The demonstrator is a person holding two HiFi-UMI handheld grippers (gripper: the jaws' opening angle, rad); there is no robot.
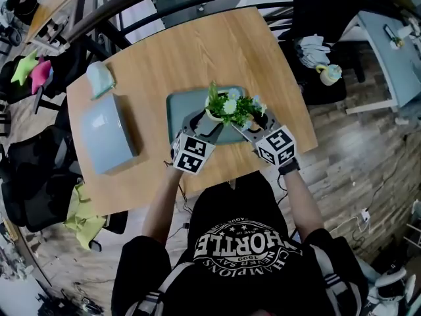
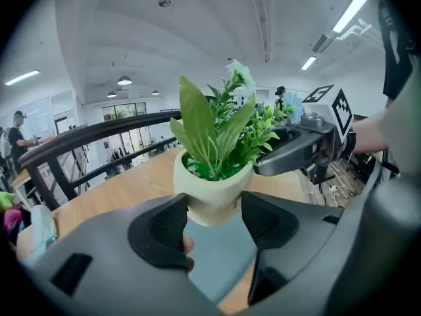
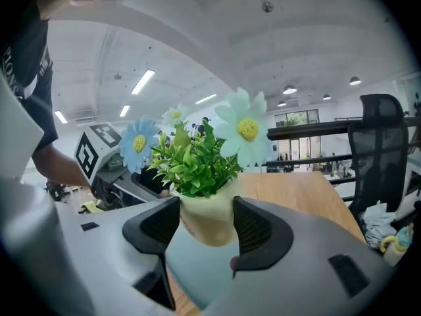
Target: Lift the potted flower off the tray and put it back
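Observation:
The potted flower (image 1: pixel 227 107) has a cream pot (image 2: pixel 209 193) with green leaves and pale blue daisies (image 3: pixel 247 127). It hangs a little above the grey-blue tray (image 1: pixel 181 104) on the wooden table. My left gripper (image 1: pixel 200 122) holds the pot from the left, both pads pressing its sides (image 2: pixel 214 219). My right gripper (image 1: pixel 253 125) holds it from the right, its pads also tight on the pot (image 3: pixel 205 226). In each gripper view the other gripper shows behind the plant, and the tray (image 2: pixel 217 262) lies beneath the pot.
A pale blue box (image 1: pixel 108 133) and a small mint object (image 1: pixel 100 78) lie on the left of the table (image 1: pixel 217 51). Black chairs (image 1: pixel 26 183) stand at the left, one at the far right (image 1: pixel 322 5). A dark railing (image 1: pixel 131 5) runs behind the table.

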